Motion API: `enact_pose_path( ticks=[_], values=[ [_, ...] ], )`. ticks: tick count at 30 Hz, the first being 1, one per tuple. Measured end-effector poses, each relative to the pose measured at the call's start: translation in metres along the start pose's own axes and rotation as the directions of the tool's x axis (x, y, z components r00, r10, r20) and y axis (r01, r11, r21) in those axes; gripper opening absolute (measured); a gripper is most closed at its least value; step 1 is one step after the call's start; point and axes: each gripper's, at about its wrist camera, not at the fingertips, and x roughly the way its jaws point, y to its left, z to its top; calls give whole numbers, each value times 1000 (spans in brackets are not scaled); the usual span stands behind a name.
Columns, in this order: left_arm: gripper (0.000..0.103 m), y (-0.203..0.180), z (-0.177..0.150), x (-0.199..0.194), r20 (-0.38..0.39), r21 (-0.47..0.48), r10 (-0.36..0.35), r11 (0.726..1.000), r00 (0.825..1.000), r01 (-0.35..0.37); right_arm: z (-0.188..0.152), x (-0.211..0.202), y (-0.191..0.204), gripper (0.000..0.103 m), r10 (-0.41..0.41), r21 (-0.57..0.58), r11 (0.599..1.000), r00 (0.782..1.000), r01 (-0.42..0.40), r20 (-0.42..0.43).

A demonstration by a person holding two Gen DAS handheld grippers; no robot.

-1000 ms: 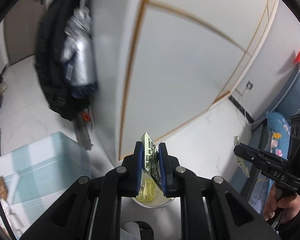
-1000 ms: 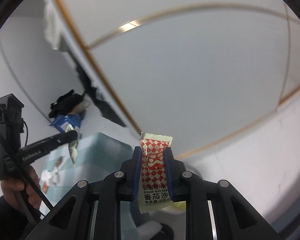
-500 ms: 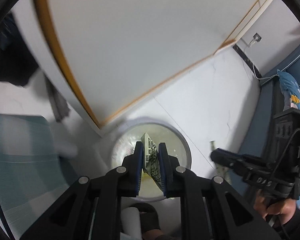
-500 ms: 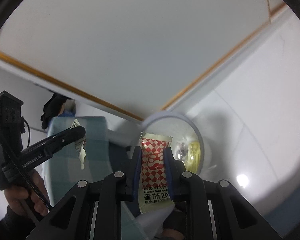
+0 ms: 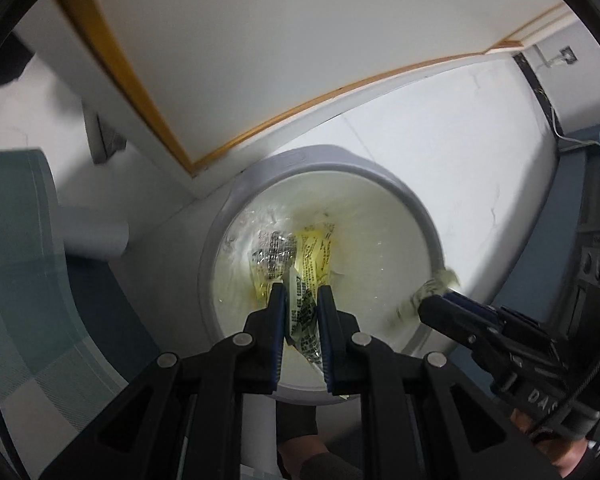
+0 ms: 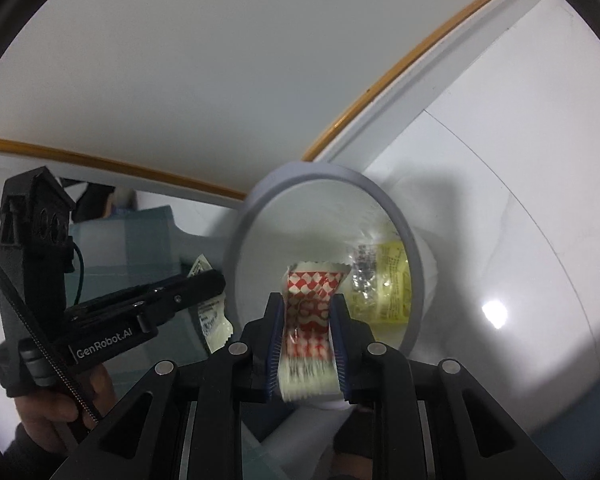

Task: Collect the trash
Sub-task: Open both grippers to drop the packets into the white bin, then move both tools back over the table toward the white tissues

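both tongs hang over the round white bin [image 5: 416, 216], pointing down into its mouth. left gripper [image 5: 302, 300] is clamped on a pale printed sachet [image 5: 300, 310], black text on it, held edge-on between the blue pads directly above the bin's inside. right gripper [image 6: 306, 320] has a red-and-white checked sachet [image 6: 310, 300] between its pads; the pads press its sides and pinch it at the waist, its lower end blurred. its jaws have just been opening a little, packet between them. the right tool sits off to the right of the left tongs, at the bin's rim; seen from the right tongs, the left tool is off to the left. beyond both sets of tips, at the bin bottom, lie a yellow sachet [image 5: 318, 252] and a clear printed wrapper [image 5: 274, 256], side by side on the clear liner. left of the left tongs, a teal checked surface [image 5: 16, 264].
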Motion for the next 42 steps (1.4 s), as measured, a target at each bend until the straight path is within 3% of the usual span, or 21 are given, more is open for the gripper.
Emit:
enact_pose_path(
  ticks=[4,14,21,25,30,37,40,42],
  values=[
    [11,-1,4,7,-6,-9,-20,1000,1000,20,-4,5,3,23,-29,-28,999,1000,29,0],
    [13,-12,-1,-5,-15,29,18,999,1000,-17,-21,-1,-4,26,-51,-26,998,999,51,-1],
    [14,-9,-23,-44,64,55,65,996,996,-68,-30,-34,-13,32,-72,10,997,997,72,34],
    [14,-1,-36,-72,137,19,61,998,989,-64,-28,-62,-8,32,-72,25,997,994,70,81],
    [15,9,-54,-117,261,-25,57,998,964,-52,-24,-108,23,40,-78,-32,996,980,85,185],
    [15,25,-82,-181,414,-69,64,997,908,-39,-29,-161,83,50,-50,-145,985,952,98,303],
    [29,35,-98,-206,470,-94,65,995,880,-24,-34,-180,113,50,-18,-194,977,940,89,342],
    [31,43,-109,-220,515,-114,67,993,854,-9,-40,-195,132,55,3,-229,969,927,90,375]
  ],
)
